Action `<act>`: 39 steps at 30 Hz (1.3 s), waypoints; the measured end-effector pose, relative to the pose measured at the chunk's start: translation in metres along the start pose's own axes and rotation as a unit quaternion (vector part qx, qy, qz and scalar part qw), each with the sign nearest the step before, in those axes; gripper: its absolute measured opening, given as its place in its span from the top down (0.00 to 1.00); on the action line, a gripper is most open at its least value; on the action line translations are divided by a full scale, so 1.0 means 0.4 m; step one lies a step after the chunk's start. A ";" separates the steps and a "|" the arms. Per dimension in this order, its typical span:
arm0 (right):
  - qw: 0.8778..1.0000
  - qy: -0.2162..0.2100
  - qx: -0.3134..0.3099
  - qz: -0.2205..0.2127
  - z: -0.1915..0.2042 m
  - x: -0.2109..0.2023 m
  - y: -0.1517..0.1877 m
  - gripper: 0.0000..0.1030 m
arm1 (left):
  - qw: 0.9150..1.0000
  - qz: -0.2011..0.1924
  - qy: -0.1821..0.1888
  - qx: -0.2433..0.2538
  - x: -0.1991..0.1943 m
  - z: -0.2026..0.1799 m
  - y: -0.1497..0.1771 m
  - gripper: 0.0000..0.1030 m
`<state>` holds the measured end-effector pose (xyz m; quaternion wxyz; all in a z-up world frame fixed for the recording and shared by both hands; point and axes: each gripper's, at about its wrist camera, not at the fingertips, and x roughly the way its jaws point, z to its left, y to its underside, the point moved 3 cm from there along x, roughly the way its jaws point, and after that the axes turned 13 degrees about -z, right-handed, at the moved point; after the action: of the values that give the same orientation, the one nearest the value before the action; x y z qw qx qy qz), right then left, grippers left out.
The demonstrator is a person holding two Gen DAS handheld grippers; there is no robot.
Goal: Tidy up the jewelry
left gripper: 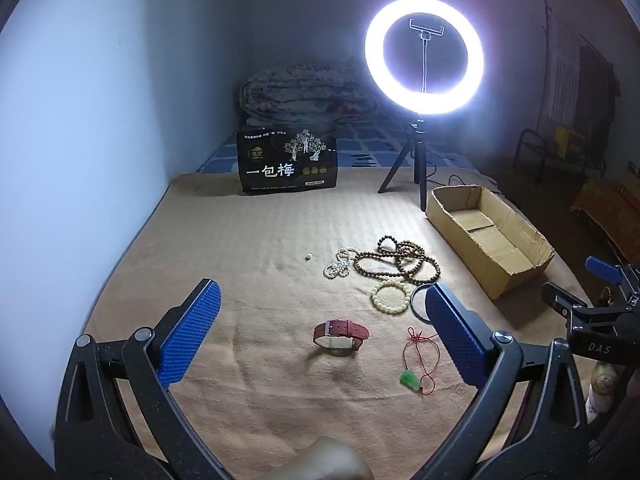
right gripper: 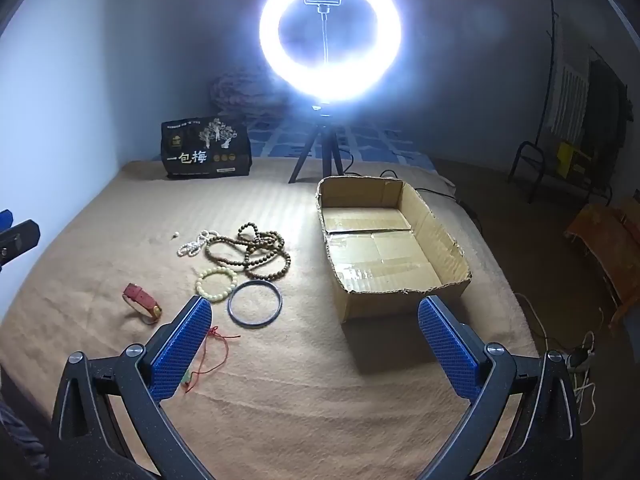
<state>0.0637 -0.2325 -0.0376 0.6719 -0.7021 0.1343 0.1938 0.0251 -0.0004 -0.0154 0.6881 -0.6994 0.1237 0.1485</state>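
Observation:
Jewelry lies on a tan blanket (left gripper: 248,248): a red-strap watch (left gripper: 341,333), a red cord with a green pendant (left gripper: 412,380), a cream bead bracelet (left gripper: 391,296), a brown bead necklace (left gripper: 400,260), a white pearl string (left gripper: 339,264) and a dark bangle (right gripper: 255,304). An open cardboard box (right gripper: 400,200) stands empty to the right. My left gripper (left gripper: 320,300) is open above the watch. My right gripper (right gripper: 316,316) is open, between the bangle and the box; its left finger (right gripper: 182,352) covers part of the red cord (right gripper: 220,344).
A lit ring light on a tripod (left gripper: 424,56) stands behind the jewelry. A black printed bag (left gripper: 288,160) stands at the back left, a folded quilt (left gripper: 308,92) behind it. A wall (left gripper: 80,120) runs along the left. Cables (right gripper: 580,364) lie off the blanket's right edge.

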 end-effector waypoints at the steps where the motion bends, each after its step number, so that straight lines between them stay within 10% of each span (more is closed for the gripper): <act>1: 1.000 0.000 0.000 0.000 0.000 -0.001 -0.002 0.00 | 1.000 0.000 0.000 -0.001 0.002 0.001 0.000 0.00; 39: 1.000 -0.005 0.002 0.011 0.006 0.002 0.010 0.00 | 1.000 0.001 0.000 0.002 0.015 -0.012 0.007 0.00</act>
<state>0.0624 -0.2304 -0.0414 0.6721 -0.6981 0.1385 0.2045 0.0297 -0.0051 -0.0201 0.6891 -0.6983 0.1245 0.1485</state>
